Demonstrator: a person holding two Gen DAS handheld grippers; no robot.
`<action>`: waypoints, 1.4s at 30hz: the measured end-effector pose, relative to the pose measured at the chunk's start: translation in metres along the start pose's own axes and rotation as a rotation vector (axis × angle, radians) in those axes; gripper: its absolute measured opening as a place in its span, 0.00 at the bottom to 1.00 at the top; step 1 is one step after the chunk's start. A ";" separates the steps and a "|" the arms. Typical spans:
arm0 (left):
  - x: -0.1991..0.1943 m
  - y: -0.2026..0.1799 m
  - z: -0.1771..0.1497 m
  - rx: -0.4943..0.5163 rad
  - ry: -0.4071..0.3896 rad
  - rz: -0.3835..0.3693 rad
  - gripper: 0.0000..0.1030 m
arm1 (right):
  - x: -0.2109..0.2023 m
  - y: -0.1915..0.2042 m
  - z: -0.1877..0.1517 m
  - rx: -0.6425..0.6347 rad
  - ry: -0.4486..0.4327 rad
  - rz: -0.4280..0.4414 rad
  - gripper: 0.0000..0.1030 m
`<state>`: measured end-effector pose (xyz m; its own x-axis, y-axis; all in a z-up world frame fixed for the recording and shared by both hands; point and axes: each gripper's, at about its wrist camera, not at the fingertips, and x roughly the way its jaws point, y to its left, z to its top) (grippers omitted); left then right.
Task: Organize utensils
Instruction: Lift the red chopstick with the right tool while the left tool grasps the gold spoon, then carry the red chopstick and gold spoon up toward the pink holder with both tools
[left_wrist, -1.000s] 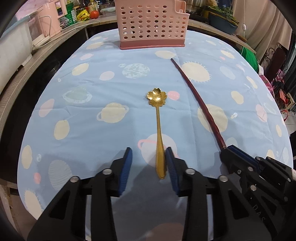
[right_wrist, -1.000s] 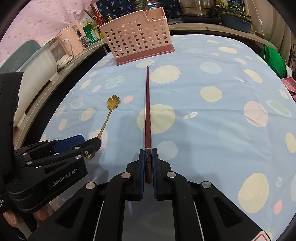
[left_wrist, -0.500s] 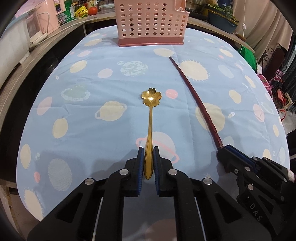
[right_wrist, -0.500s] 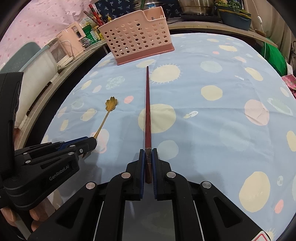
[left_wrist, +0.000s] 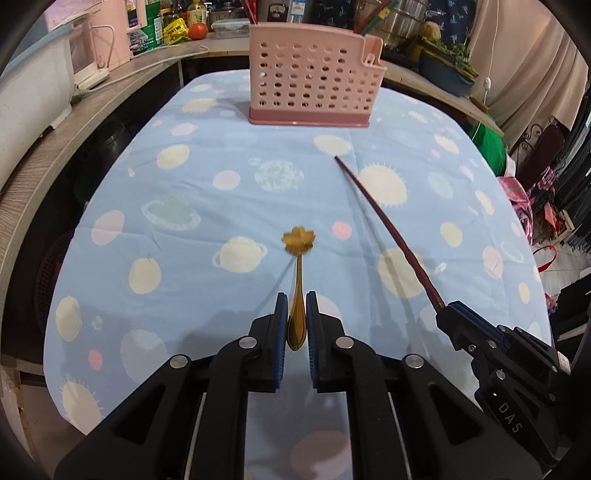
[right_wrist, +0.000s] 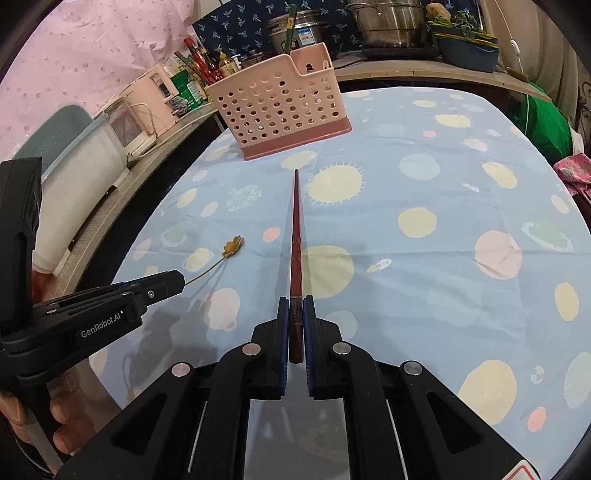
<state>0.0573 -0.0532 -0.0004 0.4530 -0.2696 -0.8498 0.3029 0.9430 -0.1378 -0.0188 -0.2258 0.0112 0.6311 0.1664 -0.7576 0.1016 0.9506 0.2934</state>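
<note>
Gold spoon (left_wrist: 297, 280) with flower-shaped bowl (blurred, probably lifted off the cloth), handle clamped between blue pads of left gripper (left_wrist: 296, 321), jaws having just closed on it. Dark red chopstick (right_wrist: 295, 254) pinched at its thick end by right gripper (right_wrist: 296, 325). Beyond both, pink perforated utensil holder (left_wrist: 310, 77) upright on planet-print tablecloth (left_wrist: 221, 155).

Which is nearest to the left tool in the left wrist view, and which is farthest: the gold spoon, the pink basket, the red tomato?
1. Gold spoon: held in the left tool.
2. Pink basket: far end of the cloth, ahead.
3. Red tomato: counter behind the basket, left.
</note>
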 end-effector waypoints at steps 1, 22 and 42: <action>-0.003 0.001 0.003 -0.004 -0.007 -0.001 0.00 | -0.003 0.000 0.002 0.001 -0.010 0.003 0.07; 0.016 0.029 -0.031 -0.039 0.041 0.006 0.34 | -0.009 -0.001 0.001 0.002 -0.009 0.004 0.07; 0.007 0.017 -0.035 0.016 0.025 -0.023 0.10 | -0.011 0.002 -0.003 -0.001 -0.009 0.002 0.07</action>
<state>0.0361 -0.0321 -0.0268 0.4250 -0.2859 -0.8588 0.3262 0.9334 -0.1494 -0.0283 -0.2253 0.0181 0.6381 0.1659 -0.7519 0.0996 0.9505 0.2942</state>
